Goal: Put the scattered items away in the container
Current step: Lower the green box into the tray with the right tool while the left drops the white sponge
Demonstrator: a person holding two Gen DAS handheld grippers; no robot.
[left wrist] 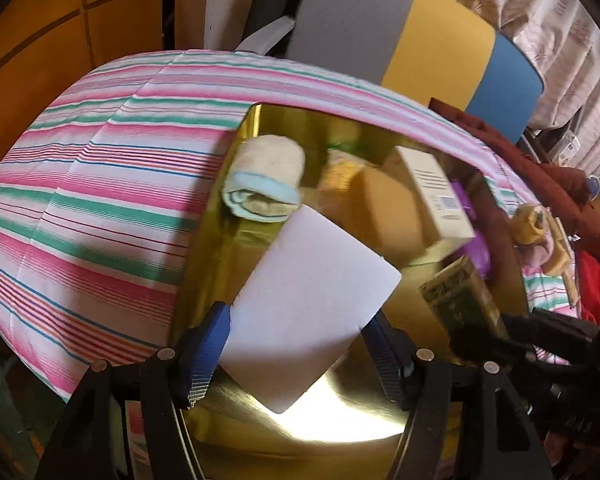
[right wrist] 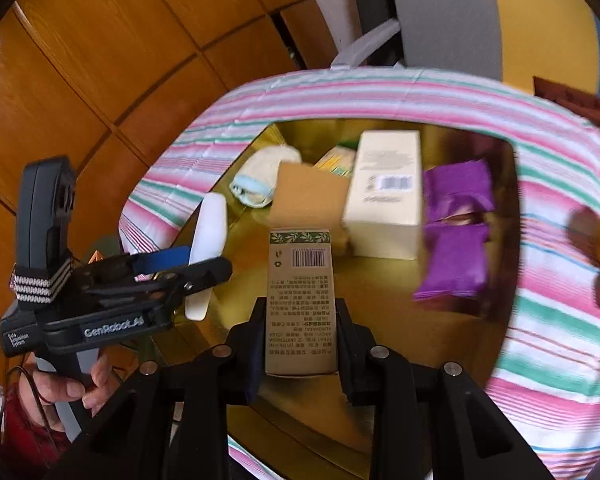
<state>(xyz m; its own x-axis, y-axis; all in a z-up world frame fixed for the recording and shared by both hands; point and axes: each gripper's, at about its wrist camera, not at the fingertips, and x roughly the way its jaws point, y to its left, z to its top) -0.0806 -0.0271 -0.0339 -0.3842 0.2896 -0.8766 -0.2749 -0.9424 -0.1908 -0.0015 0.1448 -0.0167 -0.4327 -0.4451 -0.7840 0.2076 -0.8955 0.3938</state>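
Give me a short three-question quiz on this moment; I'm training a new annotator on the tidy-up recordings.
1. True or false: the left claw holds the white flat pad above the gold tin.
2. What does the right claw grip?
A. the purple packets
B. the tall box with a green leaf band
C. the rolled towel
3. Fill in: the tin sits on a ______ cloth.

Key
1. True.
2. B; the purple packets and the towel lie inside the tin.
3. Striped (pink, green and white).
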